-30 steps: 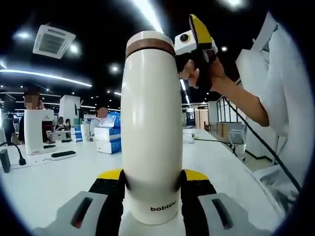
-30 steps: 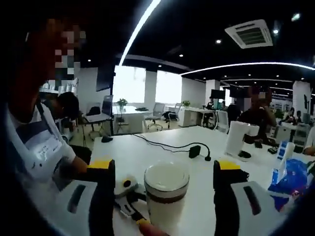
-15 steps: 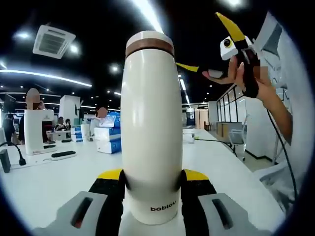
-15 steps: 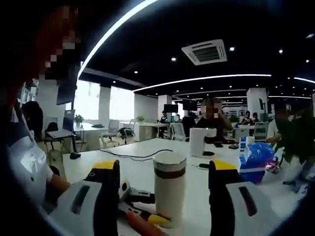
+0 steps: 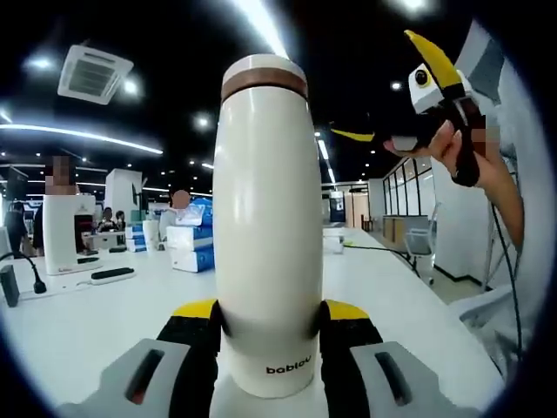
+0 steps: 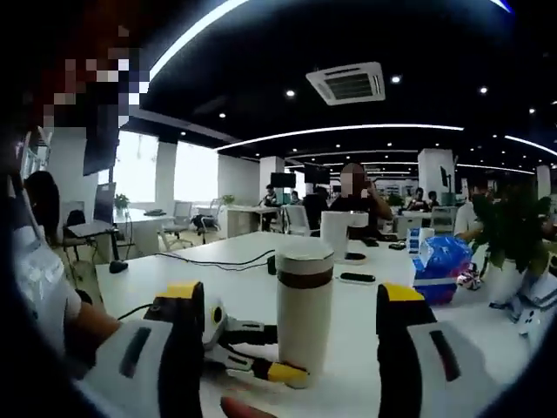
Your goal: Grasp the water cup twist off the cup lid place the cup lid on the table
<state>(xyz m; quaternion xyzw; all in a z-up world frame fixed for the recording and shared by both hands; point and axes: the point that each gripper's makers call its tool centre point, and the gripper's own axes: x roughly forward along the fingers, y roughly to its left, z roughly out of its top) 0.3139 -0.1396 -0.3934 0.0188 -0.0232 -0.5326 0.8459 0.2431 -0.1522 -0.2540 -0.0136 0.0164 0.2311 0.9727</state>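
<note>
My left gripper (image 5: 265, 335) has its jaws pinching the cup (image 5: 264, 226) low down near its base, cup standing upright on the white bench (image 5: 96, 313). The lid (image 5: 264, 77) with its brown band sits on top of the cup. In the right gripper view I see the same cup (image 6: 304, 306) standing between my right jaws but further off, nothing touching it up there, and the left gripper (image 6: 252, 353) is clamped at its foot. Right gripper (image 6: 291, 331) jaws are spread wide, empty. From the left gripper view the right gripper (image 5: 409, 104) is up high to the right of the lid, well apart from it, held in a hand (image 5: 466, 152). Far side of the bench has a black cable (image 6: 218, 260) and a blue bag (image 6: 444, 257).
</note>
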